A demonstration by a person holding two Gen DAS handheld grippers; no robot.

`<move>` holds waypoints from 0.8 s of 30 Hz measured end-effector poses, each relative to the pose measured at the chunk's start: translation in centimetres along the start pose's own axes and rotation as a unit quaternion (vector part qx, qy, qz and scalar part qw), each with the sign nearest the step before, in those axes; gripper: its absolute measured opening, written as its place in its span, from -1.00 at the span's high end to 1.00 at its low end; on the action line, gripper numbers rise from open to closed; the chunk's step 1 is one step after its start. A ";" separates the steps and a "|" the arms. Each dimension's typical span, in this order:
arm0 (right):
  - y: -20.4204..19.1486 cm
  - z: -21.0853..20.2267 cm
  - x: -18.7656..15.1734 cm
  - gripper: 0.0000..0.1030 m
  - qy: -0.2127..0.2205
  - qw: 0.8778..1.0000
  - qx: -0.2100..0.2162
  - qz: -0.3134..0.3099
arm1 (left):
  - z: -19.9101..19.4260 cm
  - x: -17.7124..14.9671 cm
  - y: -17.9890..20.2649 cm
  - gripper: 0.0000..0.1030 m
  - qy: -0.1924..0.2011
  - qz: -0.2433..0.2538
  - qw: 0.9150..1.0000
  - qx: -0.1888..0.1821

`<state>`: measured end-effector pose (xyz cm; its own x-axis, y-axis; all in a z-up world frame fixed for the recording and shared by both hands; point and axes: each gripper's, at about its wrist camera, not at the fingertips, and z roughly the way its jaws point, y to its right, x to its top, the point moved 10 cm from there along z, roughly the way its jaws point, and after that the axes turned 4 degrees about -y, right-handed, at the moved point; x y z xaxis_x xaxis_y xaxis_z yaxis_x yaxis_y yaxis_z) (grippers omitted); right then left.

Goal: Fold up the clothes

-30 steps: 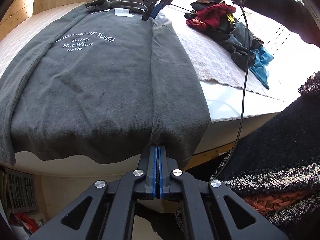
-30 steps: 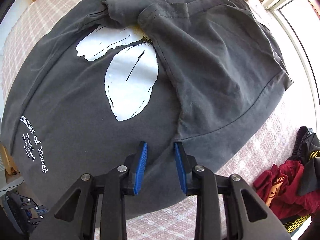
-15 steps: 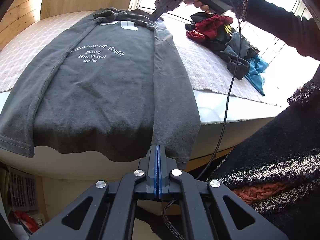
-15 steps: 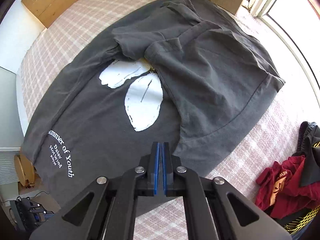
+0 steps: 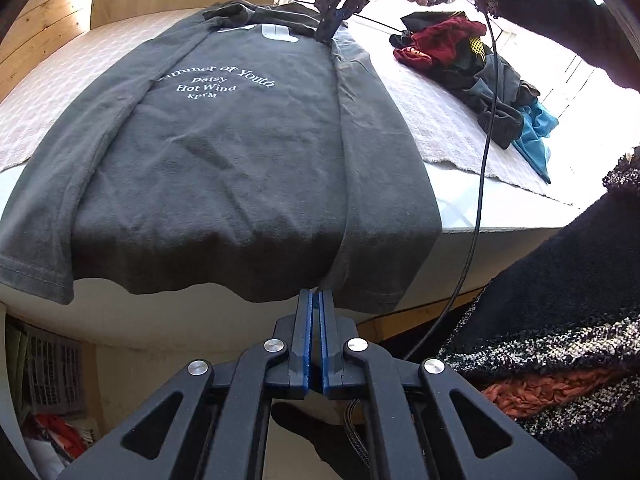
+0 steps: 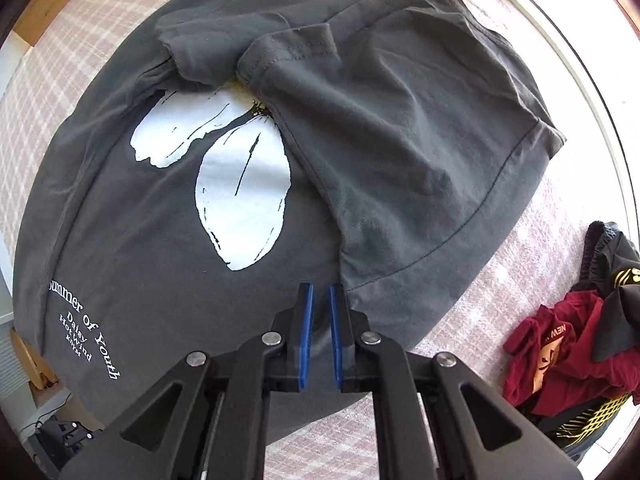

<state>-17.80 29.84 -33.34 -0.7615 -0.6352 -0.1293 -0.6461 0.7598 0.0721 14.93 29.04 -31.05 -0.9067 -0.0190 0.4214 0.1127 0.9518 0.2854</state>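
Observation:
A dark grey T-shirt (image 5: 240, 152) with white lettering lies flat on the bed, its sides folded inward and its hem hanging over the near edge. My left gripper (image 5: 316, 300) is shut on the hem at the foot of the right-hand fold line. At the far end, my right gripper (image 5: 330, 32) rests its tips on the shirt by the collar. In the right wrist view the right gripper (image 6: 321, 296) has its jaws a narrow gap apart, and the T-shirt (image 6: 160, 220) shows between them beside the folded sleeve (image 6: 400, 152).
A pile of red, black and blue clothes (image 5: 460, 60) lies on the checked bed cover (image 5: 440, 128) to the right, and the clothes pile (image 6: 568, 344) also appears in the right wrist view. A black cable (image 5: 482, 160) hangs across. A person's dark sleeve (image 5: 560, 280) is close on the right.
The right gripper shut and rose half a second ago. It has now come down onto the shirt and parted slightly. The left gripper stayed at the hem, and a thin gap now shows between its pads.

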 end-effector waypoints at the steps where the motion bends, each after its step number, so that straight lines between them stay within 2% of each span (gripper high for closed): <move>1: 0.0 0.1 -0.2 0.82 -0.003 1.000 -0.001 0.001 | 0.2 0.1 0.1 0.85 -0.001 0.004 1.000 -0.003; 5: 0.2 -0.4 -1.2 0.76 -0.002 1.000 -0.024 -0.007 | 0.0 0.8 0.7 0.70 0.005 0.020 1.000 -0.019; 9: 0.5 0.0 -2.1 0.58 -0.011 1.000 -0.004 0.011 | 0.5 1.1 1.0 0.59 -0.005 0.041 0.999 -0.024; 14: 0.3 0.0 -2.6 0.56 -0.016 1.000 0.013 0.024 | 2.3 0.8 1.5 0.58 -0.036 0.065 0.996 -0.041; 15: 0.2 0.0 -2.7 0.53 -0.017 1.000 0.014 0.022 | 2.5 0.9 1.6 0.62 -0.037 0.068 0.996 -0.045; 16: 0.1 -0.1 -2.7 0.46 -0.017 1.000 0.013 0.021 | 2.7 1.0 1.7 0.92 -0.038 0.068 0.996 -0.049; 18: -0.1 -0.3 -2.7 0.37 -0.016 1.000 0.012 0.021 | 2.7 1.2 1.8 0.92 -0.033 0.066 0.996 -0.054; 24: -0.5 -0.4 -2.6 0.36 -0.023 0.999 0.007 0.026 | 1.0 1.1 2.1 0.92 -0.020 0.075 0.996 -0.053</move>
<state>-15.51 31.01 -32.69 -0.7902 -0.5882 -0.1717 -0.6050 0.7935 0.0661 13.75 31.36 -30.79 -0.8918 0.1354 0.4318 0.2886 0.9051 0.3122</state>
